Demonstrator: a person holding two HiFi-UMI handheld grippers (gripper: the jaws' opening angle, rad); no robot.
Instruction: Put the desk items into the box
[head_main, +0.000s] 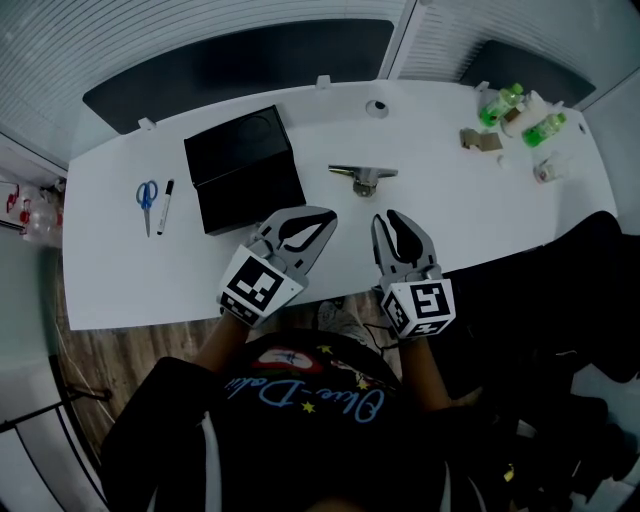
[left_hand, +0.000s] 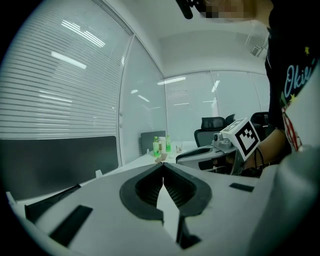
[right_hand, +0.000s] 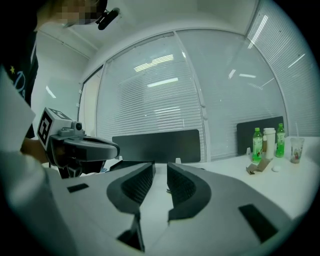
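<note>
An open black box (head_main: 242, 168) stands on the white desk (head_main: 450, 215), left of centre. Blue-handled scissors (head_main: 147, 200) and a black-and-white marker (head_main: 165, 206) lie side by side at the box's left. To the right of the box lies a grey metal item (head_main: 362, 177), perhaps a stapler. My left gripper (head_main: 328, 216) (left_hand: 162, 165) hovers near the desk's front edge, right of the box, its jaw tips touching with nothing between them. Beside it my right gripper (head_main: 388, 216) (right_hand: 160, 167) points at the metal item, with a clear empty gap between its jaws.
Green bottles (head_main: 500, 105) (right_hand: 257, 144), a brown cardboard piece (head_main: 480, 140) and a clear cup (head_main: 545, 170) cluster at the desk's far right. A small round fitting (head_main: 376, 107) sits at the back edge. A black office chair (head_main: 590, 270) stands right of the desk.
</note>
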